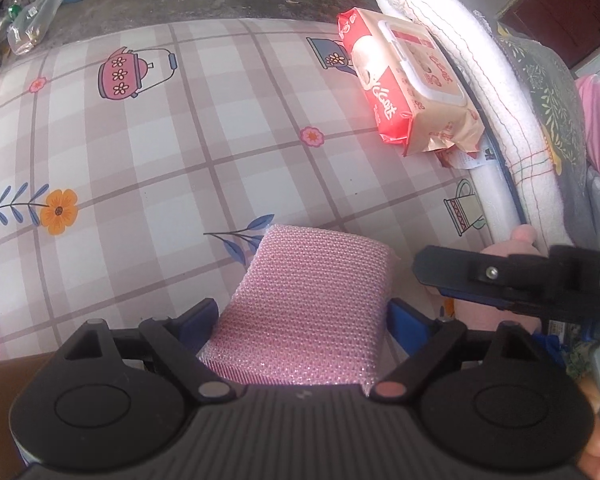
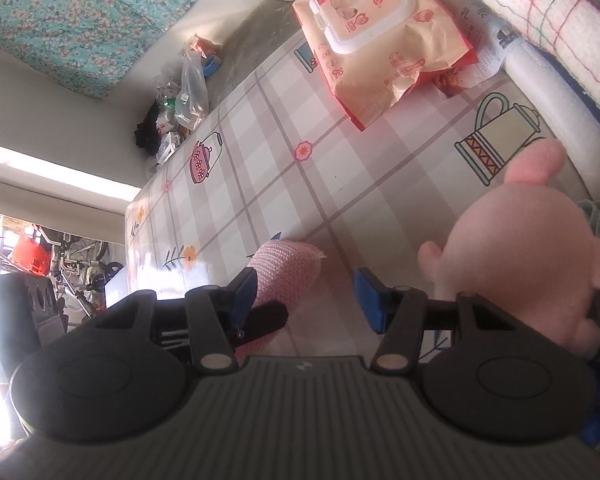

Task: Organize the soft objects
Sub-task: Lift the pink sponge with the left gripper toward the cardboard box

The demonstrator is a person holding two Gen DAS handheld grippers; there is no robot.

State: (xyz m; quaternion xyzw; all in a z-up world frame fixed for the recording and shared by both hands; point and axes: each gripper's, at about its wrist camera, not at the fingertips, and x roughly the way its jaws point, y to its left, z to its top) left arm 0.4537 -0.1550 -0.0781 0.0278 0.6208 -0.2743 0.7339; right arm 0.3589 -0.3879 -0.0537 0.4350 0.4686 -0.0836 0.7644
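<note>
Two grippers over a checked tablecloth [image 1: 140, 152]. Nearest, left gripper [image 1: 300, 316] clasps a pink sponge [image 1: 304, 300]; right gripper [image 2: 304, 296] hangs released, a pink plush toy [image 2: 528, 248] just right of it. Farther right, a wipes pack [image 1: 408, 84] beside a rolled towel [image 1: 480, 76].

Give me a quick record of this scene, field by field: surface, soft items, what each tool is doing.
surface: checked tablecloth printed with teapots and flowers
left tool: pads on either side of the pink mesh sponge, apparently gripping it
right tool: open, nothing between the fingers
pink plush toy: beside the right tool, outside its fingers
wet wipes pack: far side of the cloth, lid shut, next to a rolled white towel
</note>
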